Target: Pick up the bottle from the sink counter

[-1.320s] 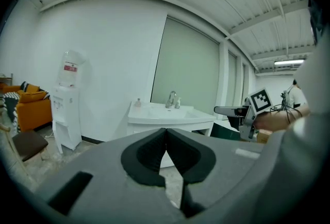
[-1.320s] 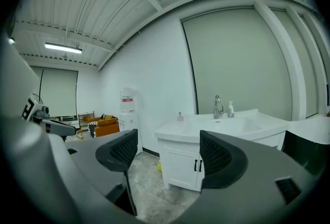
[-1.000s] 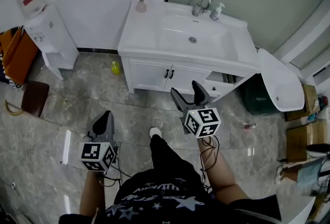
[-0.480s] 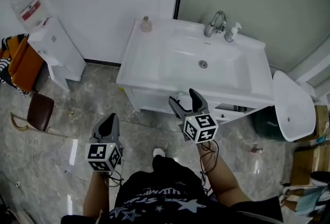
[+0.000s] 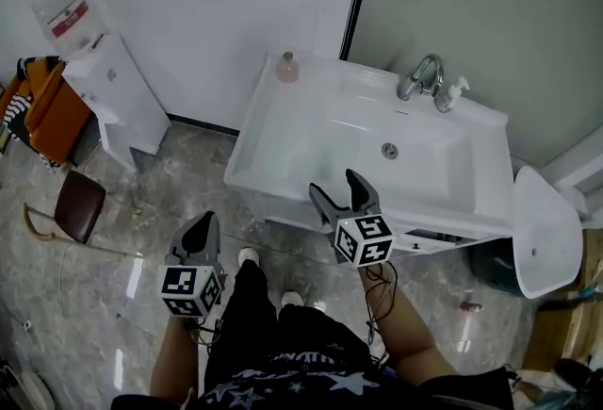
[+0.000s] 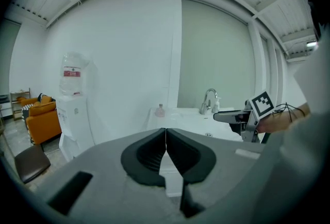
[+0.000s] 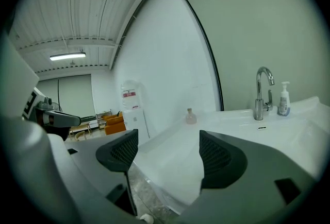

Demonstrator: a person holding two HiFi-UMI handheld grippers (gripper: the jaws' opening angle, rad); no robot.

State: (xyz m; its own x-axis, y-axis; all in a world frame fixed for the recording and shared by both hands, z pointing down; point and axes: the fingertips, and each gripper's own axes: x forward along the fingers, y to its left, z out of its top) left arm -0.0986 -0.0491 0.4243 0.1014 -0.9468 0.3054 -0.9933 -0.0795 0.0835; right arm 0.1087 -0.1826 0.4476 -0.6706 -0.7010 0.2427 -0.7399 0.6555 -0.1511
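I see a white sink counter (image 5: pixel 273 137) against the far wall (image 5: pixel 207 3), with a grey floor (image 5: pixel 113 238) below. The small bottle (image 5: pixel 287 68) stands on its far left corner. My right gripper (image 5: pixel 334 185) hovers at the near edge, jaws wide and empty. My left gripper (image 5: pixel 200 227) hangs over the floor, jaws pressed together.

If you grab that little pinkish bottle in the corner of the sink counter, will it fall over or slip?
It probably won't tip easily: the bottle looks squat, wide-bottomed with a thin neck. It's small, so likely light. The glossy sink counter might let it slide if nudged.
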